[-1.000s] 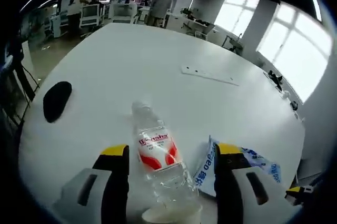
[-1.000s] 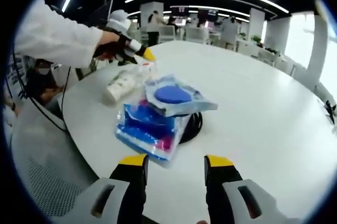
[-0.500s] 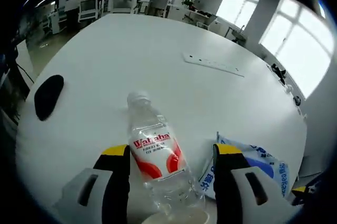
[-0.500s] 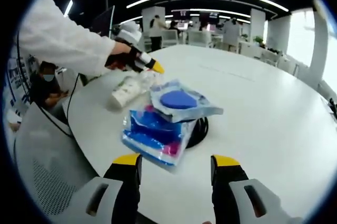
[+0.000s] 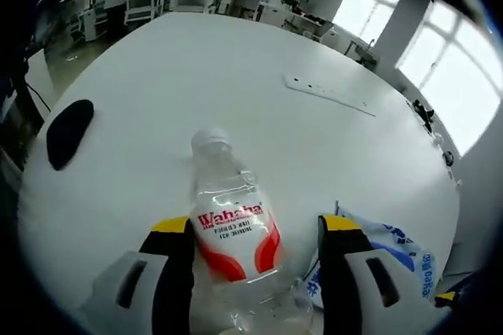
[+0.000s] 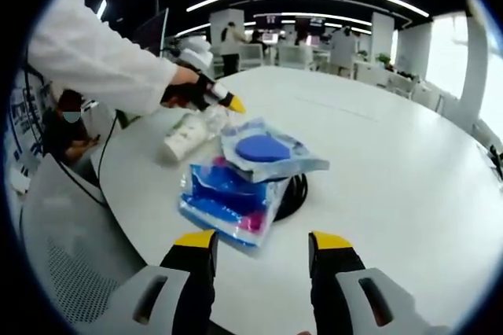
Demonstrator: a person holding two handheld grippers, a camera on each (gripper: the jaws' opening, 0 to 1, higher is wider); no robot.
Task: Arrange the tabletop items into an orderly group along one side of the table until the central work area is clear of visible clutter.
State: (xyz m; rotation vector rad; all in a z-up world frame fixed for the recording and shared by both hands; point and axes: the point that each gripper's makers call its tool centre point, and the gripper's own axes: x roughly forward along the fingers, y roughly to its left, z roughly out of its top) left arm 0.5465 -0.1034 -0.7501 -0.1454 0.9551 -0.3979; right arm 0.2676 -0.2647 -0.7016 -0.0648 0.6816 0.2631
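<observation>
Bottle (image 5: 233, 233) lying on table (image 5: 236, 91) between wide left gripper (image 5: 255, 229) jaws, cap pointing far. Packets (image 6: 244, 182) stacked near table's left edge, just beyond wide, empty right gripper (image 6: 263, 242).

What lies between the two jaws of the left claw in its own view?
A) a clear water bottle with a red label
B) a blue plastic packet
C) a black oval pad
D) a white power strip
A: the clear water bottle with its red label lies on its side between the jaws of the left claw, cap pointing away.
</observation>
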